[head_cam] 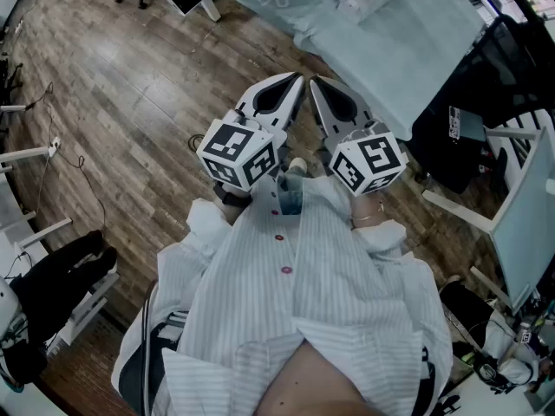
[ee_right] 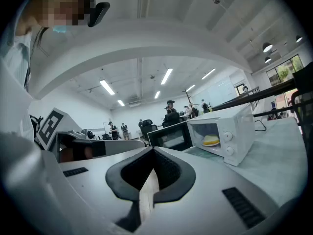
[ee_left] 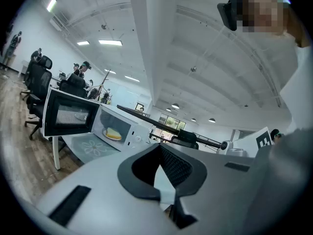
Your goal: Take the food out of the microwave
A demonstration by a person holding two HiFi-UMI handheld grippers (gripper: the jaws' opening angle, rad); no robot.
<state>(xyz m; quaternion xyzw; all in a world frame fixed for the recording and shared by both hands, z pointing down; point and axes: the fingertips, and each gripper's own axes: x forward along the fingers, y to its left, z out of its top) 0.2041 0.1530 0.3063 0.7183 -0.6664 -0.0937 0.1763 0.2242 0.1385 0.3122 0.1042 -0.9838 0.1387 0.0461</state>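
A white microwave [ee_left: 131,125] stands on a table with its dark door [ee_left: 67,115] swung open to the left. Inside it lies a yellow piece of food [ee_left: 113,133] on a plate. The right gripper view shows the same microwave [ee_right: 235,131], its door [ee_right: 168,136] and the food [ee_right: 211,140]. My left gripper [head_cam: 298,78] and right gripper [head_cam: 313,82] are held side by side in front of the person's chest, well short of the table. Both point towards the microwave. The left gripper [ee_left: 160,153] and the right gripper [ee_right: 152,153] are shut with nothing between the jaws.
The table [head_cam: 416,59] carries a pale cloth with a flower print [ee_left: 90,149]. Wooden floor [head_cam: 130,102] lies between me and the table. A black chair [head_cam: 468,137] stands at the right, a white rack [head_cam: 35,232] at the left. Office chairs [ee_left: 38,82] and people [ee_right: 171,106] fill the background.
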